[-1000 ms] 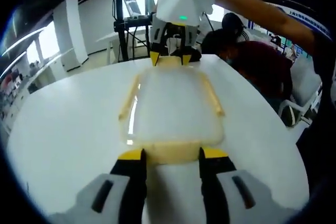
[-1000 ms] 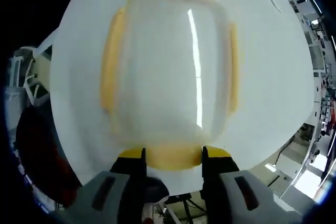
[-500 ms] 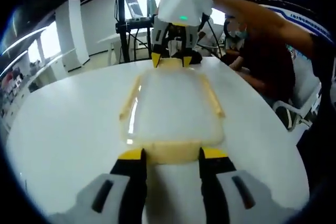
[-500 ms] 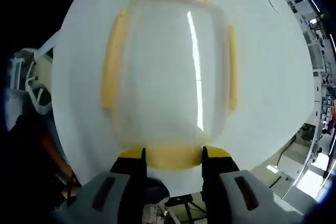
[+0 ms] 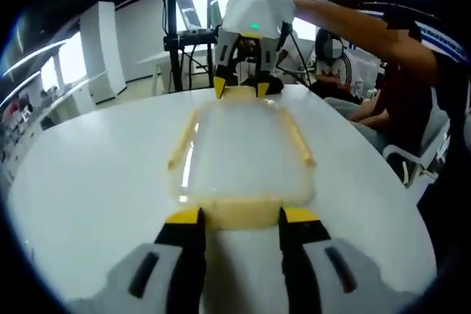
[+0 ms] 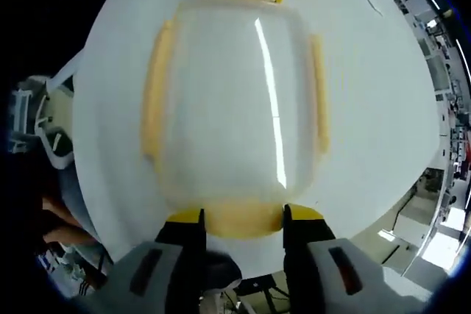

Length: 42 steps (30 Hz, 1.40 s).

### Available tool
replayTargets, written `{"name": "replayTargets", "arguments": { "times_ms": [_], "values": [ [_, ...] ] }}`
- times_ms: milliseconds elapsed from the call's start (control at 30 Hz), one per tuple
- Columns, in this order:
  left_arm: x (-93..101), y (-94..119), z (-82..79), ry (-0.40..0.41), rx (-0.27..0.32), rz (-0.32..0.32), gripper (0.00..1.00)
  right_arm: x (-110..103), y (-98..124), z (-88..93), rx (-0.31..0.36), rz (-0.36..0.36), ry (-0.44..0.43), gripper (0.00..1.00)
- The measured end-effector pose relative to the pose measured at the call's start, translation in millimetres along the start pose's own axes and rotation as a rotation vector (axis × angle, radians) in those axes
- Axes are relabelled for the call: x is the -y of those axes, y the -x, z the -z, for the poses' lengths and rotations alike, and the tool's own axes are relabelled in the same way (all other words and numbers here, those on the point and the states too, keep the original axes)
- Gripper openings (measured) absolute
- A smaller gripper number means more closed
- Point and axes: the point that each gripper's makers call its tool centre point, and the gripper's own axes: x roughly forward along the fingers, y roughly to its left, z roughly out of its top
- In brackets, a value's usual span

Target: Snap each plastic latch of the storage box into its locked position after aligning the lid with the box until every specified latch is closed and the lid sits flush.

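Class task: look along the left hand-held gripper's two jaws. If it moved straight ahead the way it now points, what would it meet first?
Probably the yellow end latch of the storage box, which lies between the left hand-held gripper's jaws already; contact is unclear.

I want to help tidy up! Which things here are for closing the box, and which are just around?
For the job:
clear plastic storage box with lid
yellow plastic latches
left gripper
right gripper

Just around:
round white table
white chair
seated person
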Motion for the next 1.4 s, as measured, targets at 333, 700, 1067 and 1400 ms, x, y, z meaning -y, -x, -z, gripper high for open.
{"name": "replayTargets", "arguments": {
  "times_ms": [333,700,1067,1400],
  "values": [
    [-1.9,-1.7,-1.8,-0.006,-0.029,-0.004,0.37,0.5,-0.5,-1.7,0.018,-0.008,0.024,0.38],
    [1.8,0.0,-0.8,-0.023,-0.061,0.004,0.37,-5.7,1.9,-4.7,0.091,-0.02,0.023,0.38],
    [7.6,1.9,-5.6,-0.056,-0.074,0.018,0.37,-17.0,5.5,-3.3,0.08,-0.036,0.026,0.38],
    [16.4,8.4,-11.0,-0.066,-0.096,0.017,0.36,-23.7,13.6,-4.4,0.108,-0.032,0.013,0.38]
  ]
}}
